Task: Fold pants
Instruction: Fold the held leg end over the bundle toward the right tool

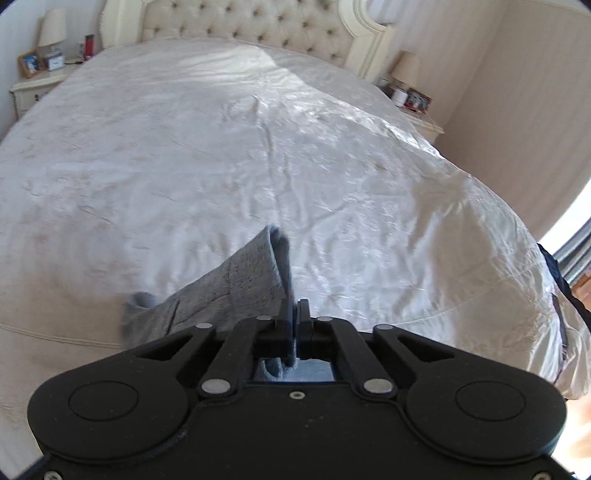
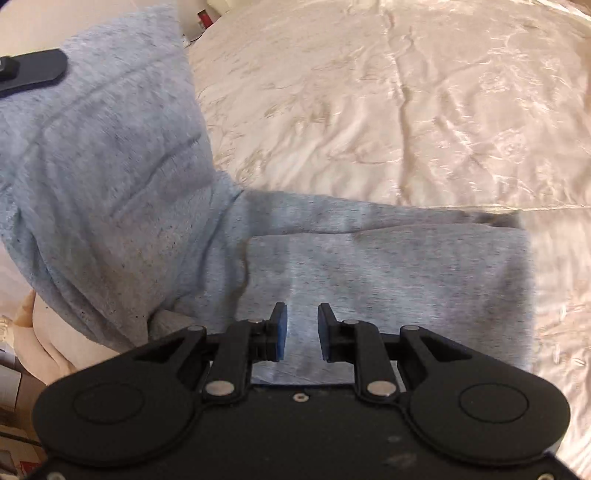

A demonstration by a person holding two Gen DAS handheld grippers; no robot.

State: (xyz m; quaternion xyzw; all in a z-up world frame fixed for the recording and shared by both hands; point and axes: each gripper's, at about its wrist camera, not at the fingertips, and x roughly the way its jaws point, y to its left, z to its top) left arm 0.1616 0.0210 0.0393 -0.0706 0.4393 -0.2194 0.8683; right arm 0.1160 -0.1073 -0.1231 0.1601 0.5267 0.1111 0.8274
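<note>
The left gripper (image 1: 295, 314) is closed on an edge of the grey pants (image 1: 236, 291), its two fingers pinched together with a fold of fabric standing up between them. In the left wrist view the held cloth rises to a peak just ahead of the fingers and slopes down and away to the left, toward the near edge of the bed (image 1: 258, 147). The right gripper (image 2: 303, 332) is open, its blue-padded fingers (image 2: 281, 332) apart and empty, hovering just over the pants (image 2: 388, 280). In the right wrist view a flat part of the pants lies on the bed (image 2: 406, 110) with its long axis running left to right across the frame, ending in a straight edge at the right. To the left the fabric lifts up from the bed in a broad sheet toward the upper left corner, where part of the left gripper (image 2: 29, 72) shows against it. A headboard (image 1: 251, 22) and lamps (image 1: 51, 29) stand at the far end.
</note>
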